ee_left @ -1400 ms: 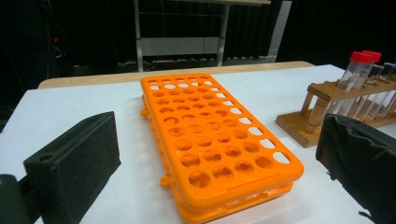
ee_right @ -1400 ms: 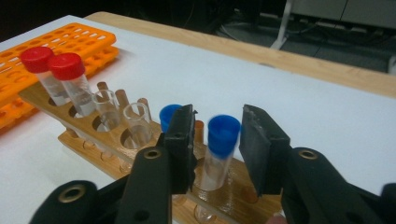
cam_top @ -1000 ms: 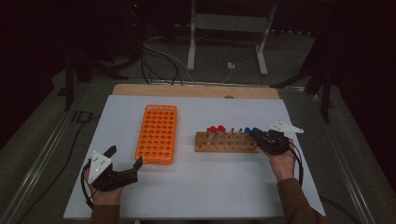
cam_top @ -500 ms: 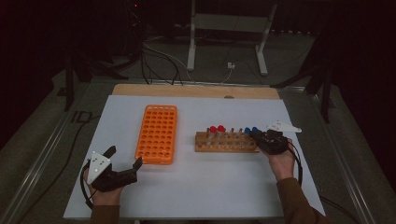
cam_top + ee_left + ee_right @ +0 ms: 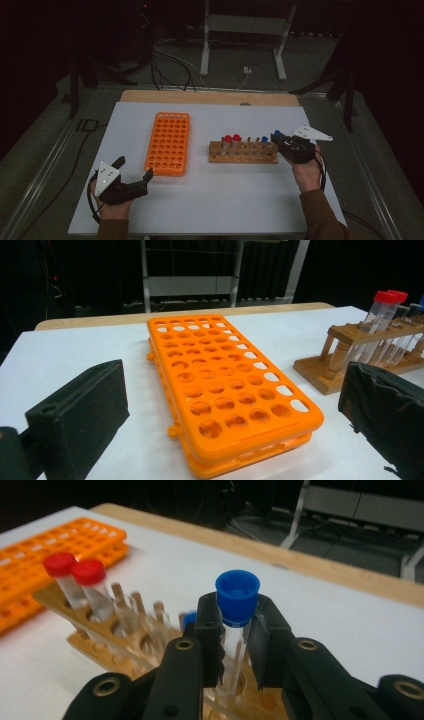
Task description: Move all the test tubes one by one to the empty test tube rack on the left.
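The right tool [image 5: 235,645] is closed on a clear plastic test tube with a blue screw cap [image 5: 237,597], its two black jaws pressed against the tube's sides just below the cap — the tube stands upright with its lower end at a hole near the right end of the wooden test-tube rack [image 5: 243,151]. In the high view this tool [image 5: 278,138] sits at the rack's right end, held by the person's right hand [image 5: 306,172]. Further along the rack stand two clear tubes with red caps [image 5: 75,569], side by side, and another blue-capped tube [image 5: 264,140] just left of the held one; between them are uncapped tubes. The flat orange plastic tube rack with many round holes [image 5: 168,143] lies empty on the white worktop [image 5: 225,205], to the left of the wooden rack and apart from it. The left tool [image 5: 133,172] rests low near the front left of the worktop, just in front of the orange rack's near corner, its jaws spread wide and holding nothing — in the left gripper view the orange rack [image 5: 225,390] lies between and beyond them.
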A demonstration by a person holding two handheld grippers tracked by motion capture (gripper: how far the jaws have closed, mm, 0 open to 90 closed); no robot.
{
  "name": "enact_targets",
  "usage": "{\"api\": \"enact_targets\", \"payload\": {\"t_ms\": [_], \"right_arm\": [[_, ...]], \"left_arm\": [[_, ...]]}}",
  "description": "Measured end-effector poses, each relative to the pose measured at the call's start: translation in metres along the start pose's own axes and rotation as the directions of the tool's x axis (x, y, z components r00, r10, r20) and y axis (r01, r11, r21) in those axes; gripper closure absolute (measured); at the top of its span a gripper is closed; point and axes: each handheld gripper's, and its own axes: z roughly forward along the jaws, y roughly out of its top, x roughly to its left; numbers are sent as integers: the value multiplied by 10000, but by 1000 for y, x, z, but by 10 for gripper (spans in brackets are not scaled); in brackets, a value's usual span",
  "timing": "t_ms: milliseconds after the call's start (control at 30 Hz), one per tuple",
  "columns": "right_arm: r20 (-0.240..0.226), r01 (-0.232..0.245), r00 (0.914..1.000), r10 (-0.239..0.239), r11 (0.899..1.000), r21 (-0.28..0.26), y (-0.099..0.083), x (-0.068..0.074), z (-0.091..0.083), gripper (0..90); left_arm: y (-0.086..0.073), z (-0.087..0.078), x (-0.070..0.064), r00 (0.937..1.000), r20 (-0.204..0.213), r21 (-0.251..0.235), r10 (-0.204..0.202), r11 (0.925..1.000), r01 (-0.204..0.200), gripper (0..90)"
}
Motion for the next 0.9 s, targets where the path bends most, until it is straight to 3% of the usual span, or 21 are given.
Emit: {"api": "enact_targets", "payload": {"t_ms": [400,567,900], "right_arm": [[-369,-115,9993,90,9977,-665,21,5,-23,772],[-805,28,9967,-89,9971,-756,26,14,-28,772],[-1743,268,9840,-379,9975,-655,30,38,-21,770]], "left_arm": [[-1,6,-2,9998,193,2,32,10000,-32,4],[4,12,-10,9979,630,89,180,9998,-186,3],[44,28,-40,9860,1385,71,929,9955,-947,4]]}}
